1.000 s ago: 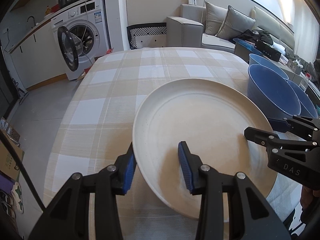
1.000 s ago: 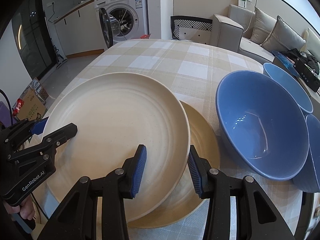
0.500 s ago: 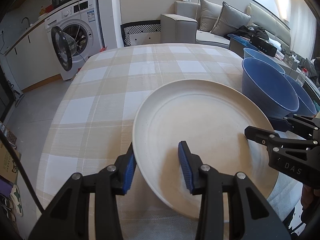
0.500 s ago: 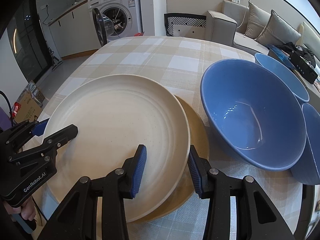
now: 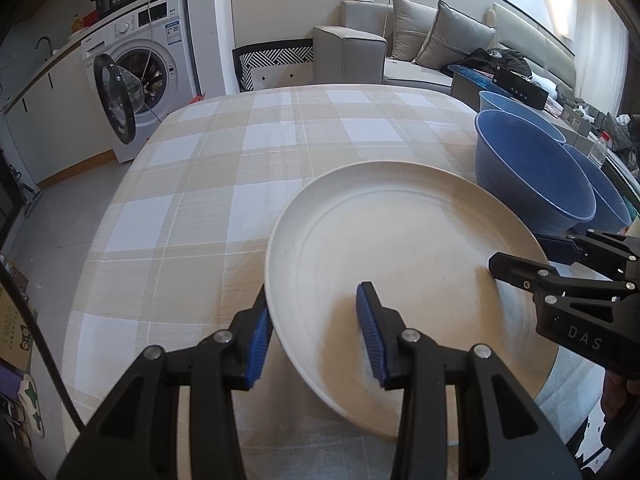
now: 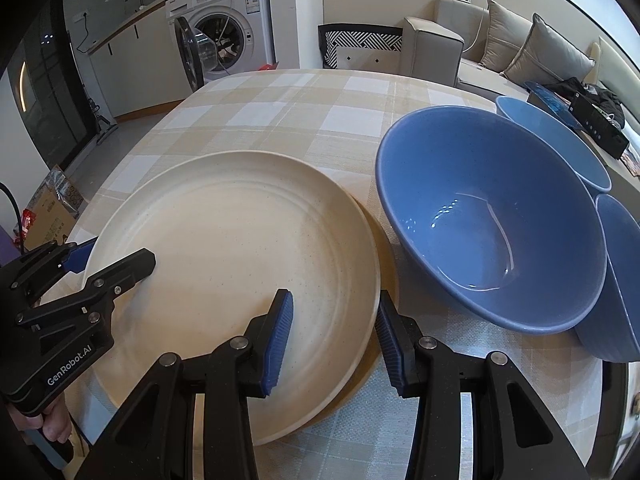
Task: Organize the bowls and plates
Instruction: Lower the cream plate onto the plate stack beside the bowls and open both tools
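A large cream plate (image 5: 400,248) (image 6: 240,248) hangs between both grippers just above the checked tablecloth. My left gripper (image 5: 314,296) is shut on its left rim, one pad under the edge and one on the inside. On the opposite rim, my right gripper (image 6: 334,296) is shut the same way. A second cream plate (image 6: 383,240) lies underneath, showing only as a thin sliver at the right. Three blue bowls stand to the right, and the largest blue bowl (image 6: 480,216) (image 5: 528,172) is close to the plate's rim.
The table (image 5: 240,184) carries a beige and white checked cloth, bare at the far side and left. Two more blue bowls (image 6: 560,140) (image 6: 620,280) crowd the right edge. Beyond the table are a washing machine (image 5: 148,68) with its door open and a grey sofa (image 5: 400,48).
The held plate has shifted right over the lower plate, which was half exposed and now shows only a sliver. The big blue bowl is nearer. Both grips are unchanged.
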The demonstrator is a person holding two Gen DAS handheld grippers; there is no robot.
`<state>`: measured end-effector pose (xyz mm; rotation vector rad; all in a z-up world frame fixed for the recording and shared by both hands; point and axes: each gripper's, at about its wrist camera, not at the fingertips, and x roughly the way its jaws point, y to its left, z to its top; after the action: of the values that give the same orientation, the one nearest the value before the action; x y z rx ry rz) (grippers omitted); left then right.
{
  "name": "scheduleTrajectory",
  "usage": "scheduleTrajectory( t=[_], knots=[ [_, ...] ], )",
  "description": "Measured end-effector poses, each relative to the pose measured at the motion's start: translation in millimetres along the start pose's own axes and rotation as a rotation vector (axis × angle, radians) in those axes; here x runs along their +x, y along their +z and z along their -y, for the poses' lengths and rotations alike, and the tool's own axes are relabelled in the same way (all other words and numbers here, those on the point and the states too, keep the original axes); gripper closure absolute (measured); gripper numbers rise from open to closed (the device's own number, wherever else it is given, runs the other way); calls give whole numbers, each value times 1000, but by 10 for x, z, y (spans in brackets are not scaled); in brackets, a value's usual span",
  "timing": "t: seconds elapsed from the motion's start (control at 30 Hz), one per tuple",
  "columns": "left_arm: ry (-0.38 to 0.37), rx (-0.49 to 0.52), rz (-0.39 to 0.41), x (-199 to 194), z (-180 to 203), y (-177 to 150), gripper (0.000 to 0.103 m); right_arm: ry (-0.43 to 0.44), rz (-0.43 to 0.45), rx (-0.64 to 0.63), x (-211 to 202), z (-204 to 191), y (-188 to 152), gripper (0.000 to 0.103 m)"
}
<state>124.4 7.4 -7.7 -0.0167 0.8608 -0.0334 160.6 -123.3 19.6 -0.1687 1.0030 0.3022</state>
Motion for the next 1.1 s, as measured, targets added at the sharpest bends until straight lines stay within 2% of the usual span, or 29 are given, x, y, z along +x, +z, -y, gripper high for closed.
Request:
scheduleTrajectory(
  t=[0.57, 1.1],
  knots=[
    [1, -10, 8, 52, -25, 12, 63, -55, 16, -33, 11, -84, -14, 61],
    [0, -11, 21, 77, -28, 39, 62, -50, 22, -11, -7, -74, -49, 58]
  ],
)
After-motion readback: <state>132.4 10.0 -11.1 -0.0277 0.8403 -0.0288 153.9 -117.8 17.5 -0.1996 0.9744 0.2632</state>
